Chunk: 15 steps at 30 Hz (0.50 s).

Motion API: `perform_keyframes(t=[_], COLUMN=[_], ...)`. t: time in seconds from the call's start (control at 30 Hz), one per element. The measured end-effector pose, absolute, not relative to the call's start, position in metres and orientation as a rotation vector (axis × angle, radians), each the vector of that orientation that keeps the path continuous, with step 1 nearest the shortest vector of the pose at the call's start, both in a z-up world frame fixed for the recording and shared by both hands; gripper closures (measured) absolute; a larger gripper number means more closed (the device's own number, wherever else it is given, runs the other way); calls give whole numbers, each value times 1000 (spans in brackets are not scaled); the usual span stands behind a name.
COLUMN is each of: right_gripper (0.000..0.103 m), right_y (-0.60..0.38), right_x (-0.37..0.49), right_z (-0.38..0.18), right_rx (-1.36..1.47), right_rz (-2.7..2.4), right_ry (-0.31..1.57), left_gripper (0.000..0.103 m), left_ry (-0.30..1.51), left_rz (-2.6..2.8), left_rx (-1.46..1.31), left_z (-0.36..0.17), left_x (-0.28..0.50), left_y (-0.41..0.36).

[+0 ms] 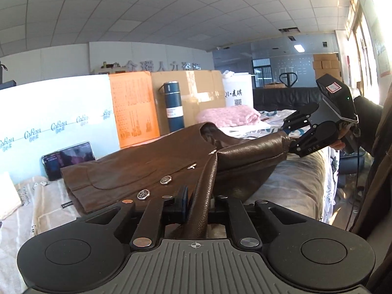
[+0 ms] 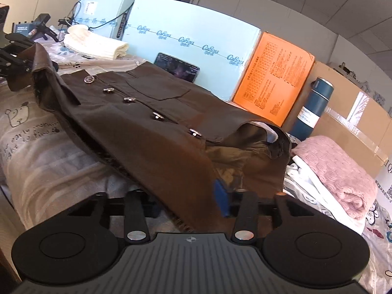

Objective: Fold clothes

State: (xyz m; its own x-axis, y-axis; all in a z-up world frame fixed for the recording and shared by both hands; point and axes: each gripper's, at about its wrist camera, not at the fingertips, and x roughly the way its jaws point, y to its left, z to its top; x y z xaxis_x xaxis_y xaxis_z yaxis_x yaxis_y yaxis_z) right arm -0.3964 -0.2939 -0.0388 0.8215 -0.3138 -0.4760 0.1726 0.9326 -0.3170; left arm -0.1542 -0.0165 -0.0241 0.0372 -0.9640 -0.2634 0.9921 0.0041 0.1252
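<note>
**Both grippers clamped on the brown jacket**

My left gripper [image 1: 197, 204] is closed narrow on a fold of the brown jacket [image 1: 152, 169]; the leather strip runs up between its fingers, pinched tight. My right gripper [image 2: 193, 202] is likewise drawn in on the jacket's edge, the cloth passing between its fingers beside the blue pad [image 2: 221, 199]. From the left wrist view I see the right gripper [image 1: 292, 138] gripping the sleeve cuff, lifted off the bedding.

The jacket lies front up across the bed [image 1: 294, 183], which is covered in a pale printed sheet, its row of metal buttons [image 2: 156, 115] and chest pocket [image 2: 159, 89] showing, its collar [image 2: 264, 137] toward the boxes.

Behind it stand a light blue foam board [image 2: 196, 31], a cardboard box [image 1: 193, 93] and an orange box [image 2: 274, 73]. A folded pink blanket [image 2: 340, 174] and a folded cream towel [image 2: 98, 45] rest on the bed. A dark blue flask [image 1: 174, 106] stands upright by the boxes, and a phone [image 1: 68, 159] leans against the foam board.
</note>
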Motion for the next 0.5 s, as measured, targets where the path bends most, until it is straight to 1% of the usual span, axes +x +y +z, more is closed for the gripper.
perform_keyframes(t=[0.03, 0.1, 0.23, 0.4, 0.5], right_gripper=[94, 96, 97, 97, 97], right_y=[-292, -287, -284, -299, -321], right_x=[-399, -403, -404, -378, -354], right_z=[-37, -31, -15, 15, 30], right_rx=[-254, -230, -248, -359, -390], right_rz=[-250, -236, -234, -238, -234], right_ry=[549, 534, 471, 388, 355], left_gripper=[95, 95, 95, 95, 95], left_ry=[113, 107, 51, -88, -75], left_rz=[-1542, -1550, -1524, -1460, -1452], left_rx=[302, 282, 271, 303, 301], left_z=[-23, -18, -5, 21, 39], left_x=[-156, -158, -151, -123, -90], left_y=[-13, -6, -8, -39, -67])
